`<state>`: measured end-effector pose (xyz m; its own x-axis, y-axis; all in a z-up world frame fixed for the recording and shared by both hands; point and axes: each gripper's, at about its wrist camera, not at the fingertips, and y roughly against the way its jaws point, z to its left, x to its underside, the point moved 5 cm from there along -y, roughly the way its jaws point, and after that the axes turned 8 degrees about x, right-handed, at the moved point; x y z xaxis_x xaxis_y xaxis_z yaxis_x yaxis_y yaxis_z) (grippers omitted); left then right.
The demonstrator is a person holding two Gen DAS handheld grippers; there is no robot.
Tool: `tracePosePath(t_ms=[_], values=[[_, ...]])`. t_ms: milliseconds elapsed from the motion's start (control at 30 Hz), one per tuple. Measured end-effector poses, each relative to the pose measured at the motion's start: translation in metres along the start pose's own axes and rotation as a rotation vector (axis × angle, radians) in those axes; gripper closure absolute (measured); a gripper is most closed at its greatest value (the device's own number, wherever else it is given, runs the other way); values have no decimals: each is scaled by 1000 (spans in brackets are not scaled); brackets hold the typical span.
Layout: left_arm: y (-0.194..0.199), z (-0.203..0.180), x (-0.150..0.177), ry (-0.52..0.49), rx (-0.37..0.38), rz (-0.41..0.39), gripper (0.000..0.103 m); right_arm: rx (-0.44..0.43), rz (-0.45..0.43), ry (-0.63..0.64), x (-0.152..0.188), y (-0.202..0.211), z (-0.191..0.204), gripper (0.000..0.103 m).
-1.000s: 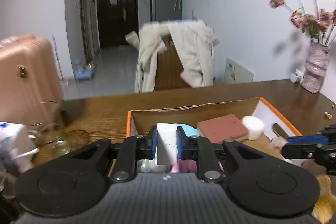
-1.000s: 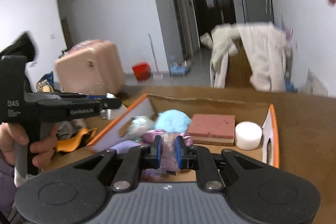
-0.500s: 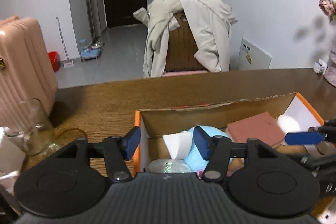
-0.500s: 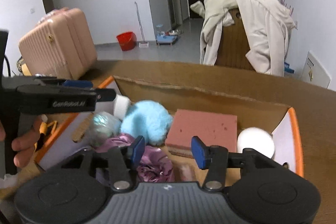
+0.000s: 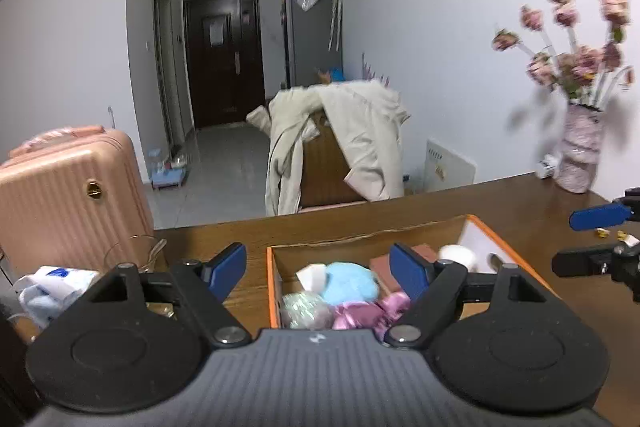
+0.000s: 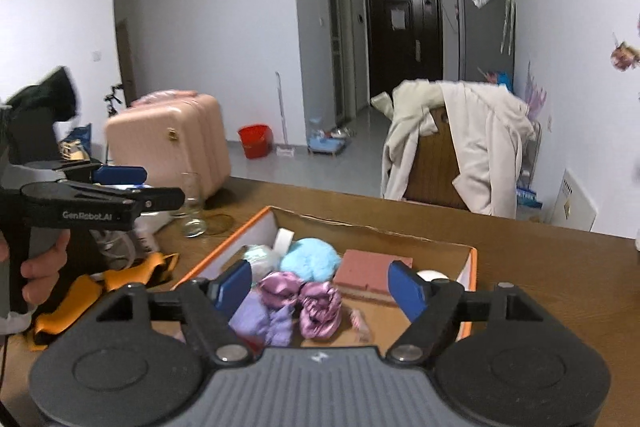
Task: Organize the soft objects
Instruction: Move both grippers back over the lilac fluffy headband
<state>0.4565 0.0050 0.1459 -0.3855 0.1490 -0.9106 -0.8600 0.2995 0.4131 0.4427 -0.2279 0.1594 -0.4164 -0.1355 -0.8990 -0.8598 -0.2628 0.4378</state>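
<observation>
Both tools released, jaws opening, nothing between them. Left tool [image 5: 318, 269] and right tool [image 6: 320, 285] hang above the box [image 6: 473, 269] on the counter [image 6: 540, 267]. In the box: blue puff [image 6: 310, 261], pink sponge [image 6: 372, 269] lying flat with its long axis across the box, white roll [image 5: 312, 275], purple scrunchies [image 6: 304, 299], lilac cloth [image 6: 262, 319]. Left tool body reads "GenRobot.AI".

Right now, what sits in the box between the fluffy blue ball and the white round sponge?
The pink sponge block, seen in the right wrist view.
</observation>
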Motion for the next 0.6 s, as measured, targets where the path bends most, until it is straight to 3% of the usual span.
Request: tracePosePath(t_ms=[167, 333, 500, 600], values=[[66, -34, 39, 29, 50, -71, 19, 23, -90, 26, 41, 69, 7, 20], [112, -64, 88, 58, 37, -116, 18, 60, -139, -13, 95, 119, 8, 16], [135, -77, 133, 156, 63, -87, 16, 101, -141, -89, 147, 144, 6, 16], [142, -78, 151, 169, 41, -55, 15, 92, -133, -143, 168, 152, 5, 16]])
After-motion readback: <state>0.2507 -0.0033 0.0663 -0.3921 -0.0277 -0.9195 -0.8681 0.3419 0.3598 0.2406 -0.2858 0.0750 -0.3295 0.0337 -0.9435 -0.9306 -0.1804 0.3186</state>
